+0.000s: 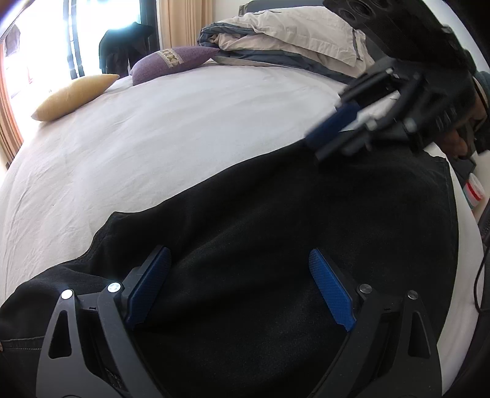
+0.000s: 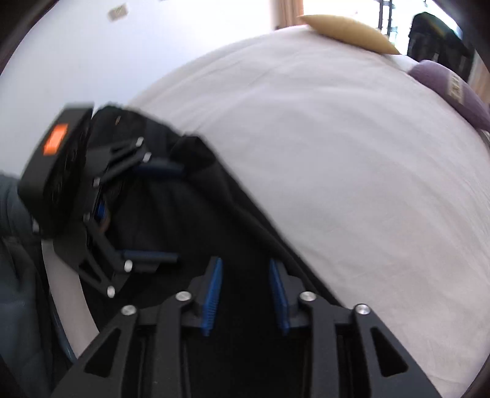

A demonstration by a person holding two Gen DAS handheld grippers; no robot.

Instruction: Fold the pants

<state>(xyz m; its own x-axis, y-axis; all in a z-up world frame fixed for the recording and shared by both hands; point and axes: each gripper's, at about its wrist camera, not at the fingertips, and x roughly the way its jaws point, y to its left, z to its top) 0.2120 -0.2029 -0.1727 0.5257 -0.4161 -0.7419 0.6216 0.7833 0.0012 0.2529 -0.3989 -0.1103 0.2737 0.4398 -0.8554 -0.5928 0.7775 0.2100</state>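
Note:
Black pants (image 1: 275, 220) lie spread on a white bed sheet (image 1: 171, 128). My left gripper (image 1: 240, 260) is open, its blue pads wide apart just above the dark cloth near the pants' near end. My right gripper (image 1: 318, 144) shows in the left wrist view at the pants' far edge. In the right wrist view my right gripper (image 2: 245, 269) has its blue pads partly apart over the black pants (image 2: 239, 214), nothing clamped between them. The left gripper (image 2: 174, 214) shows there at left, open over the cloth.
A yellow cushion (image 1: 73, 96) and a purple cushion (image 1: 174, 62) lie at the bed's far side. A folded duvet with pillows (image 1: 284, 36) is piled at the head. A window with curtains (image 1: 180, 21) stands behind. The bed edge (image 1: 468, 220) runs at right.

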